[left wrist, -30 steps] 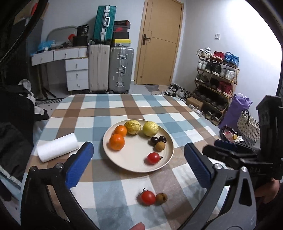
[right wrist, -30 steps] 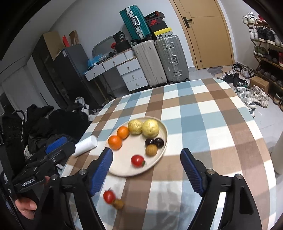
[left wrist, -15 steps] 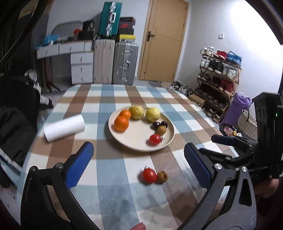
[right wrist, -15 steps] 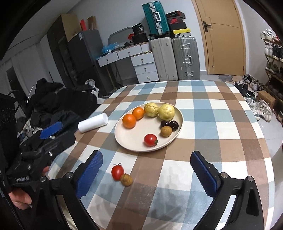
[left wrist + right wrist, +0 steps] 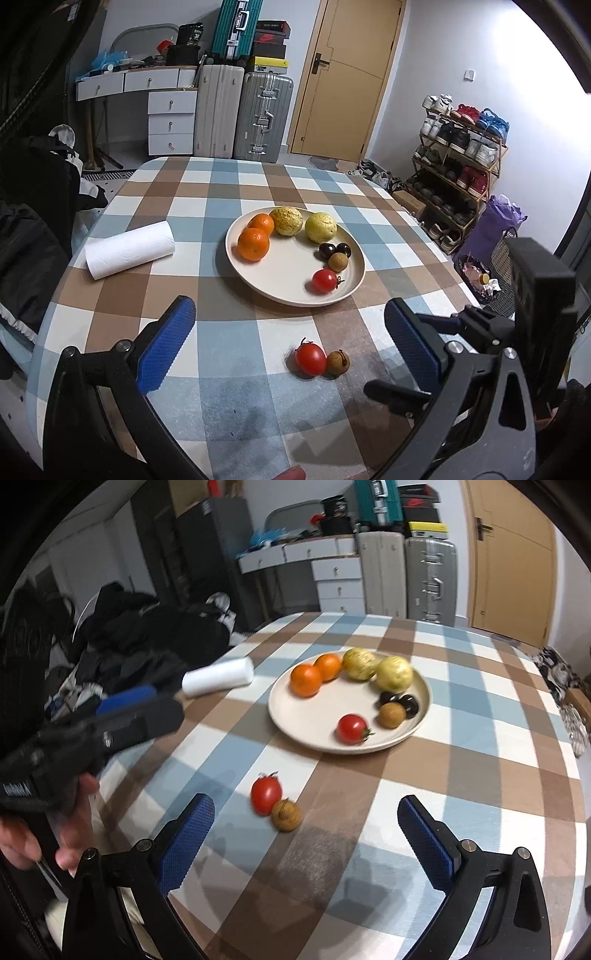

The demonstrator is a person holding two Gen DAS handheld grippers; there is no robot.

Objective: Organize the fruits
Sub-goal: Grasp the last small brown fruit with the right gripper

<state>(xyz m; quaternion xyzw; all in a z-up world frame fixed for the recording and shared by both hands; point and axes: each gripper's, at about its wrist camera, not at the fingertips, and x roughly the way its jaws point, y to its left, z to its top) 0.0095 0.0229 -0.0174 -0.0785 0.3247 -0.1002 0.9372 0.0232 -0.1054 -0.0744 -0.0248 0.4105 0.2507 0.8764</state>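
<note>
A cream plate [image 5: 284, 291] [image 5: 295, 723] on the checked table holds two oranges [image 5: 253, 243], two yellow fruits [image 5: 320, 227], two dark fruits [image 5: 334, 249], a brown longan [image 5: 338, 261] and a tomato [image 5: 324, 280]. A loose tomato [image 5: 310, 359] [image 5: 265, 795] and a loose longan [image 5: 338, 363] [image 5: 286, 815] lie touching on the cloth in front of the plate. My left gripper [image 5: 291, 345] is open and empty, just short of them. My right gripper [image 5: 306, 843] is open and empty, close behind them.
A white paper roll [image 5: 129, 249] [image 5: 218, 676] lies left of the plate. The other gripper shows at the right edge of the left wrist view and the left edge of the right wrist view. Dark clothes [image 5: 147, 635], suitcases [image 5: 240, 114] and a shoe rack [image 5: 458, 158] surround the table.
Both grippers have moved closer to the table, so the loose tomato and longan now sit between the fingers in each view. The right view has swung left. Both stay open.
</note>
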